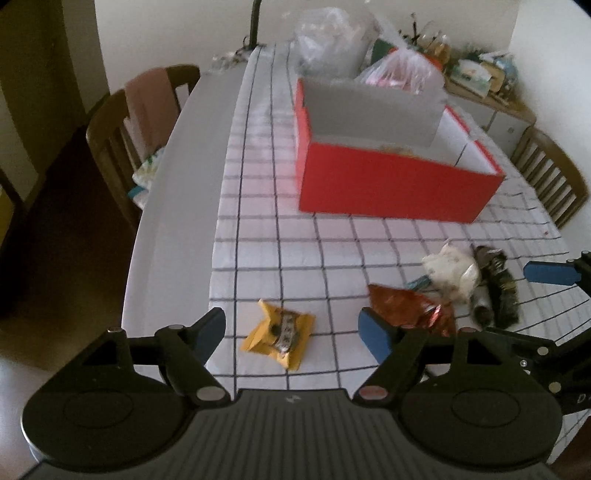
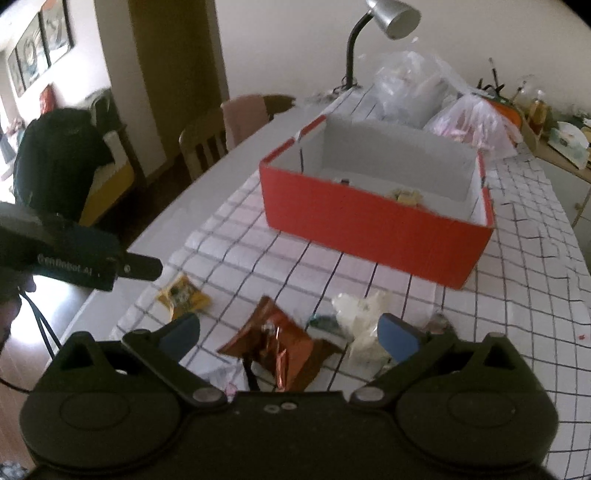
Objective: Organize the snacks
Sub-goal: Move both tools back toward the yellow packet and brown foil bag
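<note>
A red box [image 1: 391, 184] with a white inside stands on the checked cloth; in the right wrist view [image 2: 369, 221] a few snacks lie on its floor. A yellow packet [image 1: 279, 334] lies between the fingers of my open left gripper [image 1: 291, 332]. A shiny red-brown packet [image 1: 413, 308] lies by its right finger. My right gripper [image 2: 290, 338] is open and empty over that red-brown packet [image 2: 280, 350]. A white packet [image 2: 364, 317] and a dark packet [image 1: 498, 284] lie beside it. The yellow packet [image 2: 183, 293] lies to the left.
Clear plastic bags [image 1: 332, 40] and a pink-filled bag [image 1: 402, 70] sit behind the box. A desk lamp [image 2: 384, 22] stands at the far table edge. Wooden chairs [image 1: 125, 125] stand along the left side, another [image 1: 550, 173] at the right.
</note>
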